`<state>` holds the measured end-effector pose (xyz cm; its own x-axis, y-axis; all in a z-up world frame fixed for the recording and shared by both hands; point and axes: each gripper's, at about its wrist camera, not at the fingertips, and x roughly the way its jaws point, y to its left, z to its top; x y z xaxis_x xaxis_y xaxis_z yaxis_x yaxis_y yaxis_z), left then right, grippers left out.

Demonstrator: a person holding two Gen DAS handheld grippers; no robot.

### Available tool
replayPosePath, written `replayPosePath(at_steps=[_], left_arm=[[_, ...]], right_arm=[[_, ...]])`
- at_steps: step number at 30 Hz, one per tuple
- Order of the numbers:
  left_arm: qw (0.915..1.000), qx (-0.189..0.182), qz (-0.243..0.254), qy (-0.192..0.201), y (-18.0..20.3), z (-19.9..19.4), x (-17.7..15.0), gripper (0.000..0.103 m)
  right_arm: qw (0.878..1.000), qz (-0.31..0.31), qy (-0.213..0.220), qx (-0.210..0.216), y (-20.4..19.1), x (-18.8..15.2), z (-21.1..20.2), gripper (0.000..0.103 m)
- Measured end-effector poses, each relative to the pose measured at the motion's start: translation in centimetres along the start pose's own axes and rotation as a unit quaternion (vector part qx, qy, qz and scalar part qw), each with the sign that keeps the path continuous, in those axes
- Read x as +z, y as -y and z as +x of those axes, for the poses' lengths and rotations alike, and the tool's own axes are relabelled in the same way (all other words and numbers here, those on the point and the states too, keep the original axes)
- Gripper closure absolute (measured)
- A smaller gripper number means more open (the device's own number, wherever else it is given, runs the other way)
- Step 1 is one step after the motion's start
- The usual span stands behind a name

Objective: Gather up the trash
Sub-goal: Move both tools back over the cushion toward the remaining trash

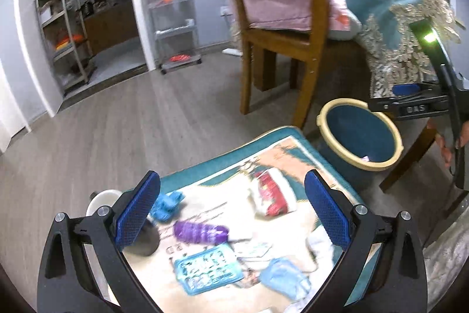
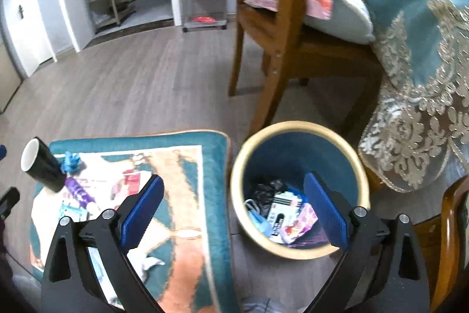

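My left gripper [image 1: 233, 210] hangs open above a patterned rug [image 1: 293, 163] strewn with trash. On the rug lie a purple wrapper [image 1: 200, 232], a crumpled blue piece [image 1: 167, 204], a red-and-white packet [image 1: 272, 192], a blue printed packet [image 1: 208, 272] and a light blue mask [image 1: 281, 277]. Nothing sits between its pads. My right gripper [image 2: 234, 210] is open and empty over the near rim of a blue bin [image 2: 293, 126]. The bin holds a black bag [image 2: 266, 189], a white packet [image 2: 281, 210], a pink packet [image 2: 302, 220] and a blue mask [image 2: 258, 217].
A black mug [image 2: 41, 166] with a white inside lies at the rug's far left corner. A wooden chair [image 2: 272, 49] stands just behind the bin, and a teal lace-edged tablecloth [image 2: 410, 122] hangs to its right. Shelving racks [image 1: 173, 19] stand against the far wall across bare wood floor.
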<state>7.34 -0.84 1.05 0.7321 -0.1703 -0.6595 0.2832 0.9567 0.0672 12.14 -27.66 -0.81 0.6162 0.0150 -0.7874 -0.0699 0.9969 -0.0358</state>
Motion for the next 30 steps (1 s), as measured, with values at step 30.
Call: replayPosePath(at_steps=[30], left_arm=[[0.9959,0.055,0.031,-0.064,-6.8,2.4,-4.9,0.006]], right_arm=[[0.996,-0.046,-0.042,0.069,-10.6,-0.9,5.1,0.007]])
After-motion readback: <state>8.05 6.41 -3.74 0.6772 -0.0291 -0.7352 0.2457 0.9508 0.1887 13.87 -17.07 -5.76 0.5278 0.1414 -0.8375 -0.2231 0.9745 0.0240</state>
